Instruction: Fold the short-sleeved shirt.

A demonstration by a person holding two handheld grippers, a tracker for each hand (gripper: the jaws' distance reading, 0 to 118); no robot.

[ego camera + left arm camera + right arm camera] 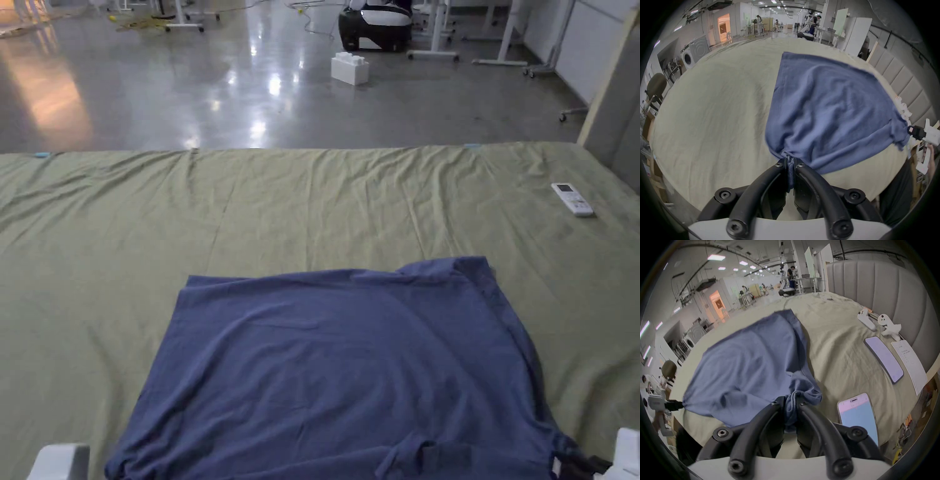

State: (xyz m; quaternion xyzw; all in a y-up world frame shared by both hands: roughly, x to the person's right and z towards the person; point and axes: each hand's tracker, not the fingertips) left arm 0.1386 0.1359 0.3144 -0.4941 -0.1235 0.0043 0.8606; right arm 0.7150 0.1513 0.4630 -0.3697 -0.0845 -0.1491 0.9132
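a: where was the shirt [350,369] when you stopped?

b: it lay spread on the olive bedsheet [312,206], its far edge flat and its near edge drawn toward you. the side nearer the headboard [880,293] was doubled over on itself.

a: and your left gripper [790,160]?

b: you had its jaws closed on a gathered near corner of the blue cloth. a bunch of fabric ran down between the two black fingers [769,175] and hung below the tips, pressed from both sides.

a: the right gripper [791,400]?

b: the same. you had it clamped on the other near corner, with a thick wad of folded cloth wedged between its fingers [812,417]. from each gripper view the cloth fanned out away from the tips across the sheet, and the near edge stretched between your two grippers.

a: what else was near you?

b: a phone [858,417] lay on the sheet just beside your right gripper, a second phone [883,360] and a sheet of paper [909,365] farther off, and a white remote [572,199] well apart from the shirt.
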